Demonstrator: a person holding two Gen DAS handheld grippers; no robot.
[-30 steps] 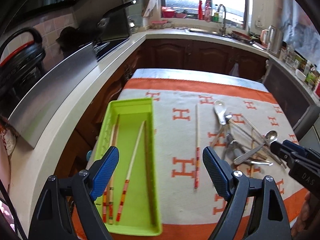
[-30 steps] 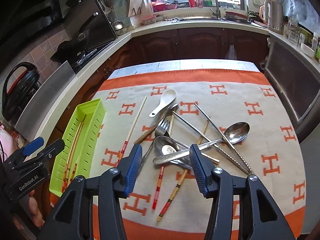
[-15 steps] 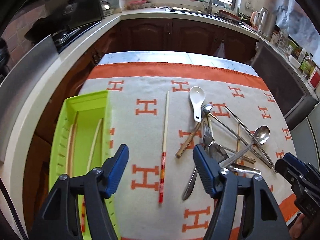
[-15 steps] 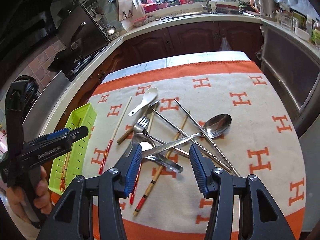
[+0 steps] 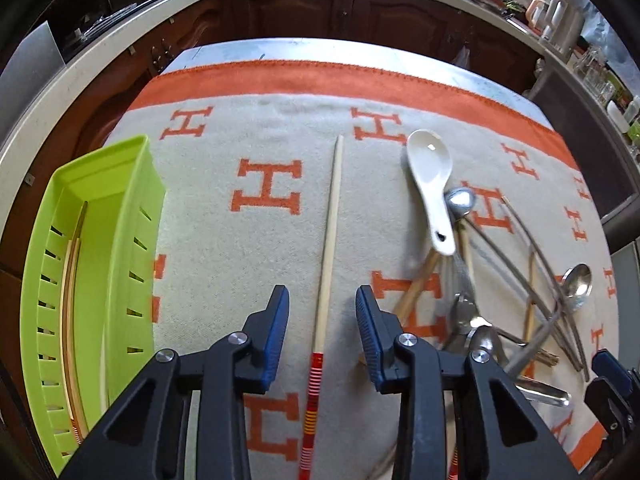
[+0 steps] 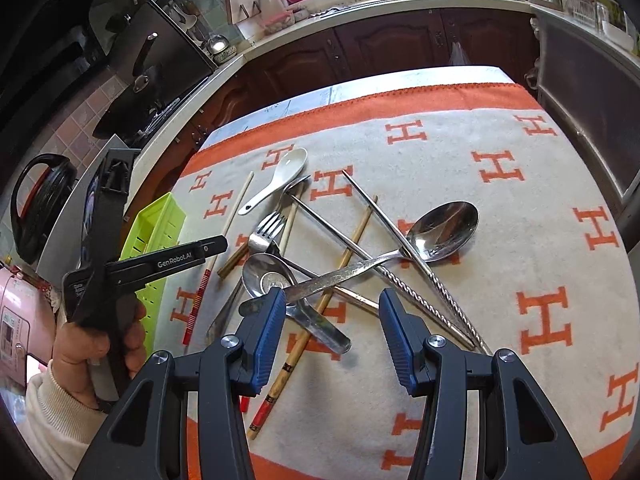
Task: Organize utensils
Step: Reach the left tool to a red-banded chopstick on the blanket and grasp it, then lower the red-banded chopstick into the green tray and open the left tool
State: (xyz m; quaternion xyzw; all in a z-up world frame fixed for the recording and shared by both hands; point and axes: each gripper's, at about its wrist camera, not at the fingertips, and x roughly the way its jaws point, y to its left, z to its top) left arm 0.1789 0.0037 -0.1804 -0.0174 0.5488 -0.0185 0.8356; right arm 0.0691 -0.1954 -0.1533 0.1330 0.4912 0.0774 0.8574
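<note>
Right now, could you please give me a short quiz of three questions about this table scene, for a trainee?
1. True or false: the lone wooden chopstick lies between the fingers of the left claw, whose jaws are closing without pressing on it yet.
2. Which thing already holds chopsticks? A) the green tray B) the white ceramic spoon C) the large metal spoon
3. Fill in: the white ceramic spoon lies at the far end of the utensil pile, with its bowl pointing ____ from the cameras.

Key: 1 true; 2 A; 3 away.
</note>
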